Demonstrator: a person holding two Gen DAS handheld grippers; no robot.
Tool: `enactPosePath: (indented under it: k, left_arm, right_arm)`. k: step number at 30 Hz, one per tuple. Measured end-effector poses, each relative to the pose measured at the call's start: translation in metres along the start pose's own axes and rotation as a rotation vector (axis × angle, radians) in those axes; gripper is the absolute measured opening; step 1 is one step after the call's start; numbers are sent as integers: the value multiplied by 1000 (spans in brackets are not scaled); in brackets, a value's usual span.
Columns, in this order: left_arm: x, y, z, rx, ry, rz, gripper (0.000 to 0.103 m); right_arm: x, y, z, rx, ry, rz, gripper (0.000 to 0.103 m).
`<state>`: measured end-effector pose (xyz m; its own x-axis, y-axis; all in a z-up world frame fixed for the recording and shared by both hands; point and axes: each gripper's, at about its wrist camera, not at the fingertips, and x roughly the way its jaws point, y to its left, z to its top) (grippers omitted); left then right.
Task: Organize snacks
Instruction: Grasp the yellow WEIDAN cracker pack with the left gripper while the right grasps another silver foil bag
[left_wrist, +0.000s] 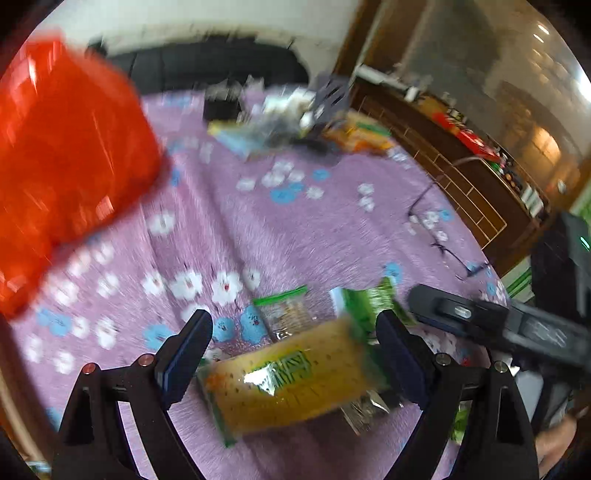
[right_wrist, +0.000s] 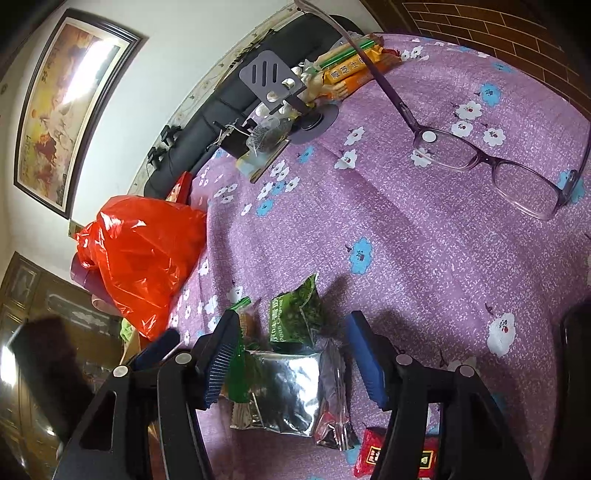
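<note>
Snacks heaped between both tools on the purple floral cloth

Snacks sit in a small pile on the bench (left_wrist: 295, 229), and I have both tools over them. Through the left wrist camera, far off to the left of my left tool (left_wrist: 293, 338) I see the red plastic bag (left_wrist: 62, 158), blurred. The left tool's fingers stand wide apart, and the yellow snack packet (left_wrist: 291, 384) lies between them; I cannot tell whether either pad touches it. Just beyond its tips lie a clear packet with a green top (left_wrist: 284, 314) and a green packet (left_wrist: 365, 302). To its right, the right tool's dark body reaches in.

Through the right wrist camera, the red bag (right_wrist: 144, 258) sits to the left of my right tool (right_wrist: 291, 354), whose fingers are apart and clamped on nothing. Between them lies a silver foil packet (right_wrist: 288, 391), with the green packet (right_wrist: 299, 317) just ahead of it. Below the right finger, a red packet (right_wrist: 373, 454) peeks out. Well ahead and to the right, a pair of glasses (right_wrist: 491, 166) rests on the cloth.
</note>
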<state>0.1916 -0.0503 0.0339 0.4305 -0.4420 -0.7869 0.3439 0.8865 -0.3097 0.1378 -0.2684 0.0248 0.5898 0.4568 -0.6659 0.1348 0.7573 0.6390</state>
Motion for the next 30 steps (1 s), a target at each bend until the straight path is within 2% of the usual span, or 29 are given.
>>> enactPosePath:
  k: [2, 3, 5, 9, 11, 15, 18, 20, 21, 22, 23, 24, 25, 28, 30]
  left_arm:
    - [11, 10, -4, -56, 55, -60, 89]
    - [7, 11, -9, -56, 45, -85, 89]
    - [3, 10, -18, -40, 76, -105, 89]
    - [-8, 1, -39, 22, 130, -147, 89]
    - [-13, -13, -52, 103, 155, -162, 89]
    - [-23, -43, -77, 294, 167, -87, 89]
    - [-19, -59, -89, 383, 167, -6, 89]
    - [-14, -66, -92, 418, 140, 65, 89]
    - [-12, -67, -93, 412, 123, 108, 87]
    - [-8, -65, -92, 383, 122, 141, 81]
    - [-8, -62, -92, 351, 105, 156, 68]
    - [-12, -60, -90, 323, 76, 182, 49]
    - [-14, -58, -90, 309, 73, 189, 46]
    - [-23, -43, -93, 227, 47, 234, 44]
    - [-33, -27, -93, 151, 15, 229, 44]
  right_arm:
    - [0, -1, 0, 4, 2, -1, 65]
    - [1, -2, 1, 5, 2, -2, 65]
    - [1, -2, 1, 8, 4, 3, 65]
    - [1, -2, 1, 12, 10, 12, 65]
    - [0, -2, 1, 15, 8, 8, 65]
    - [0, -3, 0, 16, 12, 2, 67]
    - [4, -3, -1, 16, 28, -7, 68]
    - [6, -2, -2, 8, 37, -21, 68]
    - [7, 0, -3, -2, 42, -27, 68]
    - [8, 1, -3, -7, 46, -25, 68]
    - [9, 3, -4, -13, 50, -24, 68]
    - [10, 4, -4, -22, 54, -27, 68]
    - [12, 6, -5, -32, 60, -30, 70]
    - [18, 12, -10, -56, 85, -29, 71]
    - [24, 21, -15, -102, 106, -41, 73]
